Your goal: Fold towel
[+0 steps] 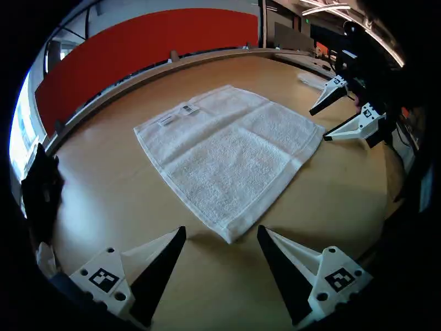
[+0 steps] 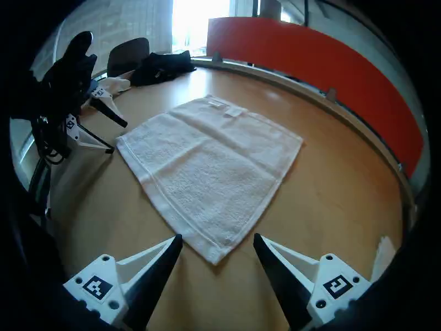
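A white towel [image 1: 231, 154] lies flat and spread out on the wooden table [image 1: 110, 193], with a small label [image 1: 190, 109] near its far edge. My left gripper [image 1: 220, 228] is open just above the table, and the towel's near corner lies between its fingertips. In the left gripper view my right gripper [image 1: 318, 126] stands open at the towel's right corner. In the right gripper view the towel [image 2: 209, 171] points a corner at my open right gripper [image 2: 216, 236], while my left gripper [image 2: 118, 137] is open at the towel's left corner.
A red partition [image 1: 149, 49] runs along the table's far edge. A dark chair and dark cloth [image 2: 160, 63] sit at the far end of the table. A black object [image 1: 38, 182] stands at the left edge. Bare tabletop [image 2: 342, 182] surrounds the towel.
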`<state>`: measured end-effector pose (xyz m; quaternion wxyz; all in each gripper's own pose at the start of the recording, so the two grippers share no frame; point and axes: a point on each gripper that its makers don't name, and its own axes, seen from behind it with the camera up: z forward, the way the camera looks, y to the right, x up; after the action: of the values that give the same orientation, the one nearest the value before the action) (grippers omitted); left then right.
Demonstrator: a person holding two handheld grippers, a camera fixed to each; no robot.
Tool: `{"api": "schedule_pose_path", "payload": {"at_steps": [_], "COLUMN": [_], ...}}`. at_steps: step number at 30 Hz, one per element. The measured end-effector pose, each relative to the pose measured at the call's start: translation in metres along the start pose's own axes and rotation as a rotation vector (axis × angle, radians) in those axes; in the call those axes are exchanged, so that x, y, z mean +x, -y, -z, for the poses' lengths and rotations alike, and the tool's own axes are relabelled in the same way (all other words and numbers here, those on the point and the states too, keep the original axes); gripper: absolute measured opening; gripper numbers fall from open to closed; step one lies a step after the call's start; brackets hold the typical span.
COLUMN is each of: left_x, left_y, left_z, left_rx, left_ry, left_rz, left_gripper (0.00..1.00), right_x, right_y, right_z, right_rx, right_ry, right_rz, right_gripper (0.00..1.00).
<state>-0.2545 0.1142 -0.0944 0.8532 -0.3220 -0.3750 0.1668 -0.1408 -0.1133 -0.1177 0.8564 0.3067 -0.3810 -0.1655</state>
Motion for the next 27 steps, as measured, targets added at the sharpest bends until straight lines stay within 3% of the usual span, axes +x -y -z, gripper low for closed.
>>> {"api": "schedule_pose_path", "payload": {"at_steps": [7, 27], "left_x": [0.0011, 0.0025], "left_y": [-0.001, -0.005], "left_z": [-0.0012, -0.0025], "left_rx": [-0.009, -0.041], "left_ry": [0.002, 0.015], "left_rz": [0.009, 0.008], "left_gripper": [0.96, 0.92], "right_x": [-0.0028, -0.0063], "right_y": [0.0, 0.0043], "right_z": [-0.0021, -0.0041], "right_rx": [0.007, 0.05], "right_ry": [0.006, 0.009], "right_rz": [-0.007, -0.018], "right_gripper": [1.0, 0.76]}}
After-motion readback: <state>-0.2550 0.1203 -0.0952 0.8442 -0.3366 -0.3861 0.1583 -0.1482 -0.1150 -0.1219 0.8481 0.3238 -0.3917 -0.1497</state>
